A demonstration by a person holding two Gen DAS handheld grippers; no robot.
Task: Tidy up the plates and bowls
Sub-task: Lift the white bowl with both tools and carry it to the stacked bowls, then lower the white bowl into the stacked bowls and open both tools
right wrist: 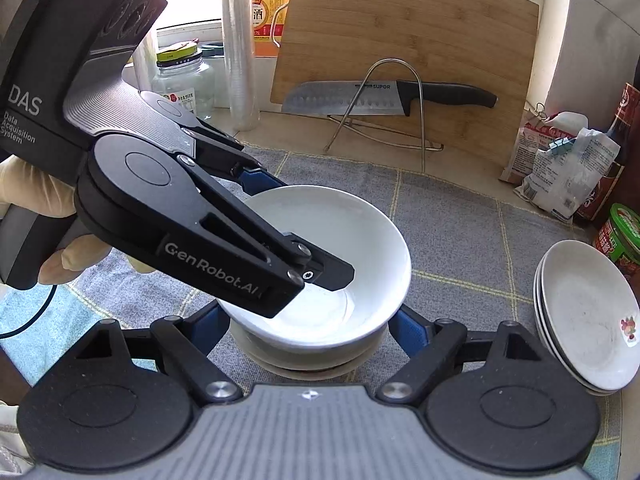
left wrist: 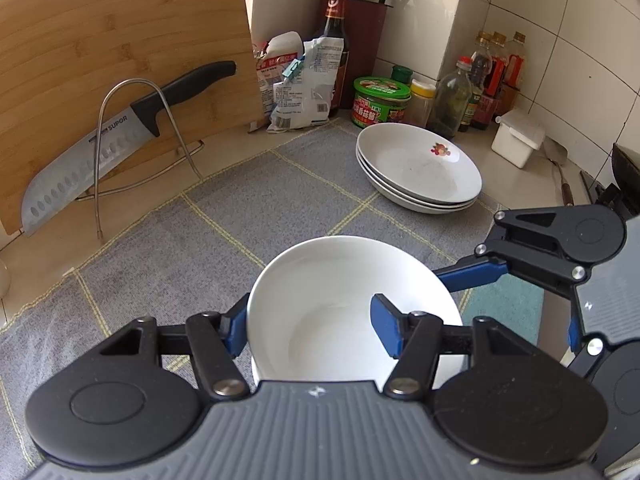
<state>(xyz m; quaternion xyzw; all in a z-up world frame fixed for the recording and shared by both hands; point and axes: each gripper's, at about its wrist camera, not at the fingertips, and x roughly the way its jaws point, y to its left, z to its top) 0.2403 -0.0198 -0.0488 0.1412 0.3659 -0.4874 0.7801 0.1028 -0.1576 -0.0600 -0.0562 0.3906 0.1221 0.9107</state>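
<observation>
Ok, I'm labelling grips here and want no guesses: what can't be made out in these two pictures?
- Right wrist view: what the white ceramic bowl sits on; only rims show below it, cut by the right gripper body.
- Right wrist view: the left gripper arm covers its grip on the rim.
- Left wrist view: the right gripper pads sit behind the bowl, contact unclear.
- Left wrist view: bottle labels, too small.

Bright window daylight, fisheye-warped edges, sharp focus.

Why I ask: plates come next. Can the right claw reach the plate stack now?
Probably yes: the plate stack lies uncovered on the cloth beside the right claw, nothing between them, though that claw now straddles the bowl.
</observation>
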